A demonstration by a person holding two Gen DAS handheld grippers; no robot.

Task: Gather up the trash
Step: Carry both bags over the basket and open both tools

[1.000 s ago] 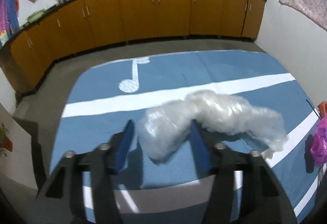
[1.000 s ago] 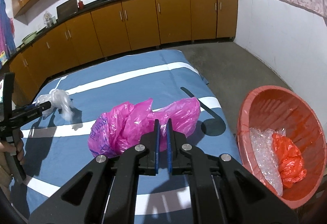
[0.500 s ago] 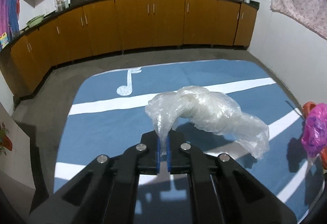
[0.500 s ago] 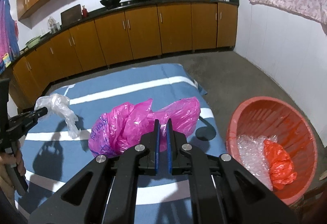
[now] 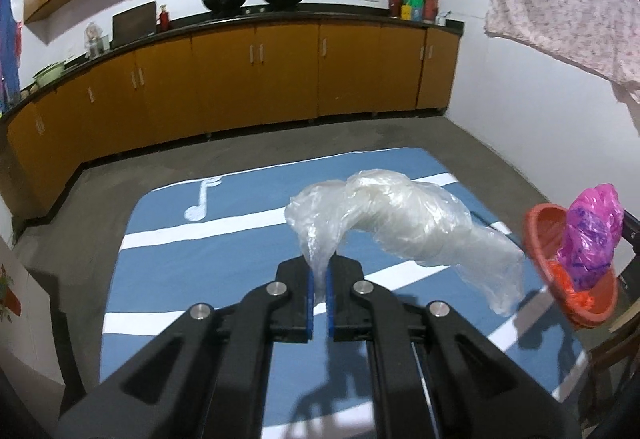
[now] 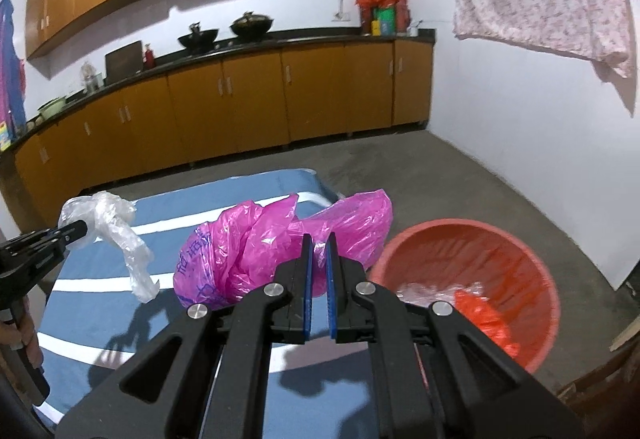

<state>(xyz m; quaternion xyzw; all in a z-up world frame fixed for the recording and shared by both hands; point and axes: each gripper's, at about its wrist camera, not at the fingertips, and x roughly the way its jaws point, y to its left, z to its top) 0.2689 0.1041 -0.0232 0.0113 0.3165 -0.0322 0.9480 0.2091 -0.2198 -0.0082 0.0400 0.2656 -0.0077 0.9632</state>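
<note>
My left gripper (image 5: 318, 273) is shut on a clear plastic bag (image 5: 404, 223) and holds it in the air above the blue mat (image 5: 224, 247). My right gripper (image 6: 319, 243) is shut on a pink plastic bag (image 6: 256, 251), lifted above the mat's right edge. A red tub (image 6: 516, 251) stands on the floor to the right, with clear wrap and an orange bag (image 6: 480, 315) inside. The left wrist view shows the pink bag (image 5: 592, 239) hanging over the tub (image 5: 540, 223). The right wrist view shows the left gripper (image 6: 76, 229) with the clear bag (image 6: 120, 235).
The blue mat with white stripes and a music note (image 5: 202, 199) lies on the grey concrete floor (image 6: 420, 175). Orange cabinets (image 5: 280, 75) line the far wall. A white wall (image 6: 520, 119) is on the right. A wooden edge (image 6: 624, 335) sits beside the tub.
The left gripper closed on the clear bag and lifted it off the mat. The right gripper rose with the pink bag and moved toward the red tub.
</note>
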